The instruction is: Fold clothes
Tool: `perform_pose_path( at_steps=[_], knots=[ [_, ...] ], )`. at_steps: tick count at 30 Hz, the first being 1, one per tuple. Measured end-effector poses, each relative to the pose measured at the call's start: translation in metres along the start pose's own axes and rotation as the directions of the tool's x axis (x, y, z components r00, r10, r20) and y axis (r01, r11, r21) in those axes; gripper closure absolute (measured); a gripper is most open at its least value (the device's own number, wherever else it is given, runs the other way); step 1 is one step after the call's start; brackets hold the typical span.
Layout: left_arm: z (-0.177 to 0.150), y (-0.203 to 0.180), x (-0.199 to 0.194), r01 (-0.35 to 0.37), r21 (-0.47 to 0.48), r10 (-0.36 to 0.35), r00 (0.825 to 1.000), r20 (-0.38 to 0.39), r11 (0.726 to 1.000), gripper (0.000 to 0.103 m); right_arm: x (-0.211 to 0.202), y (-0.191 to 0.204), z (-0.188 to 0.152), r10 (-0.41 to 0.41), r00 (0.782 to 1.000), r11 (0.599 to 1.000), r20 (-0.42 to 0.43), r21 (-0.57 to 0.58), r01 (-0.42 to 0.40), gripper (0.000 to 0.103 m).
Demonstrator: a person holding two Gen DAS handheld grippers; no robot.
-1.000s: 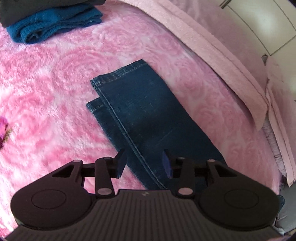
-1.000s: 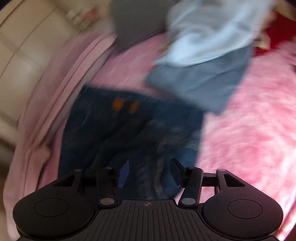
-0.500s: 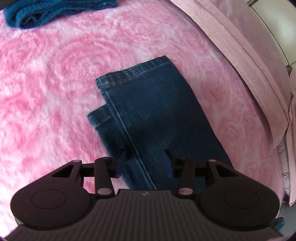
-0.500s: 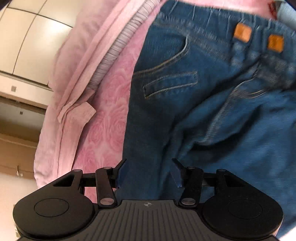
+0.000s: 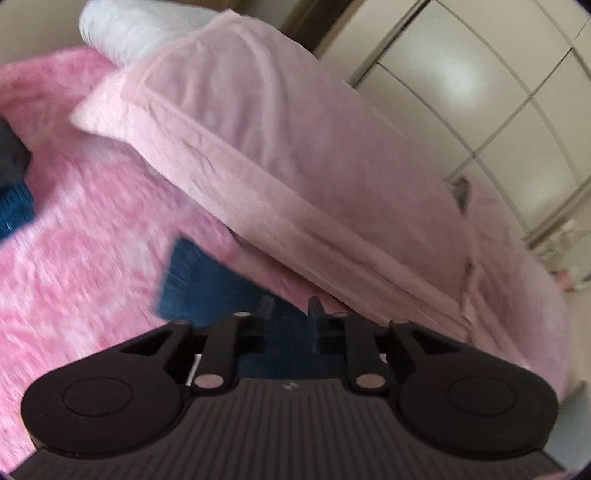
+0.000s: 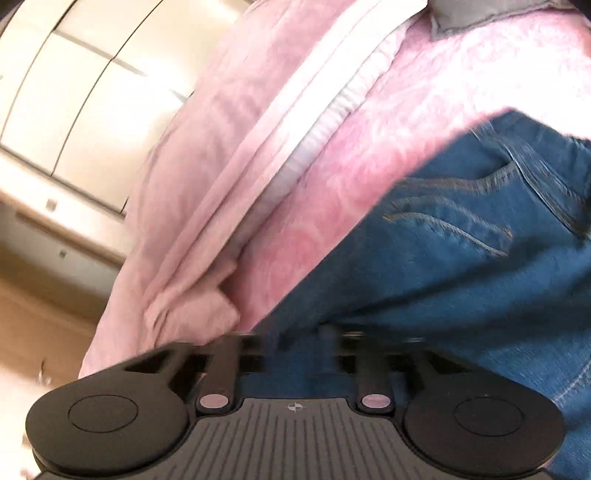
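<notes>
Dark blue jeans lie on the pink fleece blanket (image 5: 74,258). In the left wrist view the jeans leg (image 5: 207,291) runs from its hem toward me and in between the fingers of my left gripper (image 5: 290,317). Those jaws are closing and stand narrow with the denim pinched between them. The right wrist view shows the jeans' seat with its back pocket (image 6: 450,225). My right gripper (image 6: 295,343) hovers low over the denim near the jeans' left edge. Its jaws are opening, blurred, with denim beneath them.
A long pink pillow (image 5: 277,147) lies along the bed's edge, close behind both grippers. A teal garment (image 5: 11,210) and a dark one (image 5: 11,155) sit at the far left. A grey cloth (image 6: 480,14) lies beyond the jeans. Pale wardrobe doors (image 5: 480,92) stand behind.
My left gripper has narrowed on the jeans leg and swung up toward the pillow, the leg coming along. My right gripper has slid over the jeans' seat toward the pillow side.
</notes>
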State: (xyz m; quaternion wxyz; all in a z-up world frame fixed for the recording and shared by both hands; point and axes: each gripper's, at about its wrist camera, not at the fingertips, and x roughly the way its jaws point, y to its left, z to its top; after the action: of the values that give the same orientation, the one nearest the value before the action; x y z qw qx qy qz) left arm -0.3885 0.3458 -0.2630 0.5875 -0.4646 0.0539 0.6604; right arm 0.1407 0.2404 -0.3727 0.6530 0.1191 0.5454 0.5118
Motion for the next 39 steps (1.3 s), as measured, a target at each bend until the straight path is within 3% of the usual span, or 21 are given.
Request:
perform_pose_path(
  at_steps=[1, 4, 6, 9, 12, 15, 18, 19, 20, 21, 25, 29, 31, 32, 34, 35, 39],
  knots=[
    [-0.006, 0.002, -0.001, -0.018, 0.016, 0.018, 1.0, -0.019, 1.0, 0.08, -0.002, 0.002, 0.002, -0.002, 1.0, 1.0, 0.004, -0.012, 0.002, 0.029],
    [-0.034, 0.022, -0.006, -0.088, 0.023, 0.09, 0.99, -0.106, 0.996, 0.076, -0.021, -0.003, -0.003, -0.001, 1.0, 0.997, -0.018, -0.081, 0.0, 0.029],
    [-0.062, 0.054, -0.019, -0.161, -0.059, 0.147, 0.971, -0.191, 0.985, 0.077, -0.043, -0.023, -0.012, -0.061, 0.997, 0.994, -0.045, -0.091, 0.056, 0.029],
    [-0.103, 0.102, -0.04, -0.279, -0.184, 0.214, 0.926, -0.31, 0.942, 0.076, -0.093, -0.069, -0.027, -0.168, 0.985, 0.986, -0.045, -0.03, 0.167, 0.029],
    [-0.137, 0.139, -0.061, -0.338, -0.313, 0.223, 0.91, -0.349, 0.888, 0.073, -0.156, -0.119, -0.039, -0.275, 0.961, 0.958, -0.016, 0.08, 0.275, 0.029],
    [-0.15, 0.153, -0.061, -0.337, -0.393, 0.219, 0.924, -0.313, 0.856, 0.069, -0.205, -0.155, -0.044, -0.345, 0.938, 0.921, 0.032, 0.204, 0.332, 0.029],
    [-0.15, 0.142, -0.049, -0.326, -0.381, 0.24, 0.936, -0.256, 0.865, 0.051, -0.23, -0.181, -0.044, -0.366, 0.928, 0.896, 0.065, 0.296, 0.332, 0.029],
    [-0.15, 0.135, -0.046, -0.324, -0.362, 0.251, 0.939, -0.234, 0.874, 0.056, -0.235, -0.189, -0.044, -0.374, 0.924, 0.886, 0.074, 0.322, 0.333, 0.029],
    [-0.15, 0.13, -0.04, -0.327, -0.332, 0.264, 0.939, -0.22, 0.885, 0.084, -0.239, -0.197, -0.044, -0.374, 0.924, 0.879, 0.084, 0.35, 0.324, 0.029],
    [-0.149, 0.125, -0.037, -0.322, -0.303, 0.264, 0.94, -0.215, 0.897, 0.1, -0.244, -0.205, -0.045, -0.374, 0.923, 0.87, 0.093, 0.378, 0.315, 0.029],
    [-0.148, 0.12, -0.043, -0.297, -0.242, 0.26, 0.95, -0.173, 0.924, 0.103, -0.255, -0.232, -0.044, -0.375, 0.917, 0.861, 0.134, 0.416, 0.292, 0.029],
    [-0.16, 0.133, -0.042, -0.297, -0.288, 0.243, 0.947, -0.208, 0.91, 0.097, -0.245, -0.255, -0.04, -0.341, 0.928, 0.878, 0.153, 0.404, 0.256, 0.029],
    [-0.161, 0.132, -0.042, -0.29, -0.279, 0.244, 0.951, -0.19, 0.915, 0.1, -0.234, -0.261, -0.04, -0.327, 0.933, 0.883, 0.153, 0.401, 0.244, 0.031],
    [-0.158, 0.126, -0.042, -0.287, -0.228, 0.246, 0.95, -0.19, 0.931, 0.103, -0.23, -0.26, -0.038, -0.326, 0.933, 0.889, 0.151, 0.385, 0.248, 0.042],
    [-0.149, 0.113, -0.049, -0.265, -0.117, 0.243, 0.955, -0.17, 0.957, 0.103, -0.225, -0.253, -0.031, -0.344, 0.93, 0.894, 0.133, 0.35, 0.28, 0.083],
    [-0.143, 0.111, -0.059, -0.239, -0.101, 0.223, 0.963, -0.149, 0.966, 0.103, -0.231, -0.245, -0.028, -0.341, 0.93, 0.904, 0.137, 0.32, 0.284, 0.09],
    [-0.113, 0.115, -0.125, -0.196, -0.064, 0.192, 0.979, -0.067, 0.979, 0.103, -0.257, -0.209, -0.016, -0.319, 0.934, 0.938, 0.162, 0.192, 0.287, 0.095]
  ],
)
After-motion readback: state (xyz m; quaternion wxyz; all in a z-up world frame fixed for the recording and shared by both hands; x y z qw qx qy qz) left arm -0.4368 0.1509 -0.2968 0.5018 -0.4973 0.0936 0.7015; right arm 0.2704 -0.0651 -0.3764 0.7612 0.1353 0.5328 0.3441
